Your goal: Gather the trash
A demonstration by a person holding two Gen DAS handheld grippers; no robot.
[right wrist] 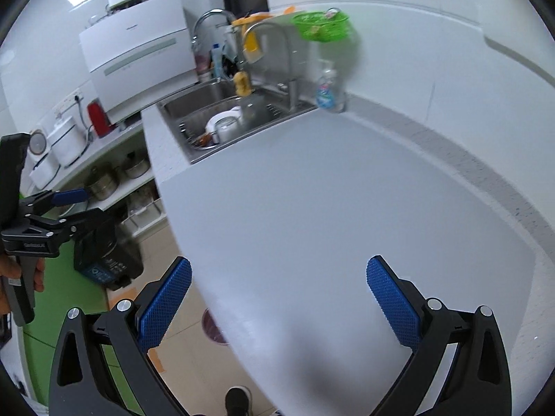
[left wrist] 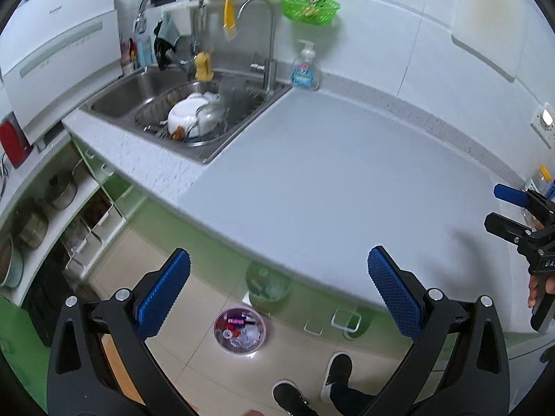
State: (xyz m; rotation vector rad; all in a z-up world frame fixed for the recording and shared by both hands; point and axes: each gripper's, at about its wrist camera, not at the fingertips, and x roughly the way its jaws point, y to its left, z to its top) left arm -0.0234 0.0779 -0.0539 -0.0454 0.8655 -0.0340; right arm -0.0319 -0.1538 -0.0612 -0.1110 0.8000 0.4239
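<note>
Kitchen with white tiled walls (left wrist: 399, 34), pale grey desk (left wrist: 329, 180) across the middle, steel sink (left wrist: 194, 111) upper left, beige tiled floor (left wrist: 194, 315) below, green cabinet fronts (left wrist: 222, 253), I think.

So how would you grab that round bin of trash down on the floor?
Take the round bin by its rim, coming straight down from above. It stands upright and open-topped on the floor tiles, so one of the left gripper's fingers could probably slip inside the wall and the other outside. Both grippers are open and empty.

Black grippers (left wrist: 277, 291), blue textured pads (left wrist: 163, 297) (silver screws), black shoes (left wrist: 289, 398)
</note>
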